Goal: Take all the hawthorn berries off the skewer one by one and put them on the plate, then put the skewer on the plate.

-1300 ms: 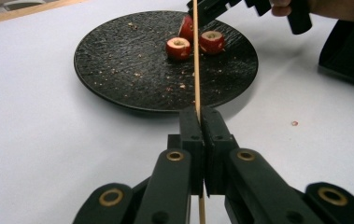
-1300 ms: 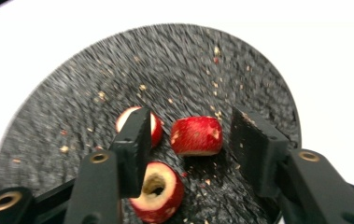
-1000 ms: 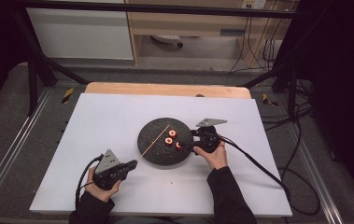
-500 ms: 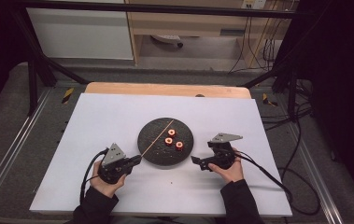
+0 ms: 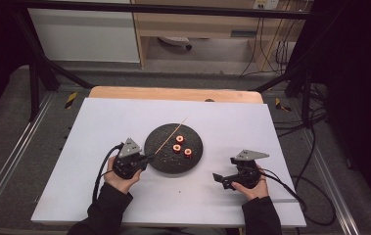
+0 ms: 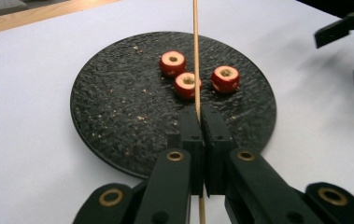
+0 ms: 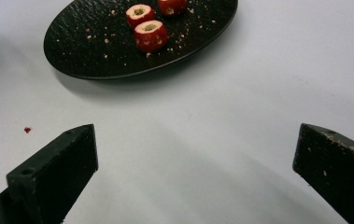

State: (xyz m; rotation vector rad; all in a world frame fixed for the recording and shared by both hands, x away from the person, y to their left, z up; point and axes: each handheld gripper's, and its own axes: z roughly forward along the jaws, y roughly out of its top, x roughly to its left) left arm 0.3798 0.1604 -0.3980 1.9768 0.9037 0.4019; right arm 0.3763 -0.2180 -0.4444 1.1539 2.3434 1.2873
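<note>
White table top (image 5: pixel 124 196) on a wooden bench, dark floor and cables around, pale cabinets at the back. Near the middle, a round black plate (image 5: pixel 159 142) with a rough, crumb-flecked surface (image 6: pixel 114 116); on it three small red cored fruit pieces (image 5: pixel 177 147), set close together, each with a pale hollow at the top (image 6: pixel 172 63) (image 7: pixel 150 35). Left gripper (image 5: pixel 144 159) held in the left hand (image 5: pixel 120 180) at the plate's near-left edge, jaws pressed shut on a thin wooden skewer (image 5: pixel 171 137); skewer running up from between the jaws (image 6: pixel 195 56), slanting across the plate and out past its far rim, passing just over or beside the middle fruit piece in the left gripper view, touching or not impossible to tell. Right gripper (image 5: pixel 220 179) held in the right hand (image 5: pixel 252 188) to the right of the plate and nearer the person, apart from it, low over bare table; jaws spread wide with nothing between them, black pads (image 7: pixel 67 163) dusted with crumbs. Small red speck (image 7: pixel 27 129) on the white surface, near the plate's rim.
</note>
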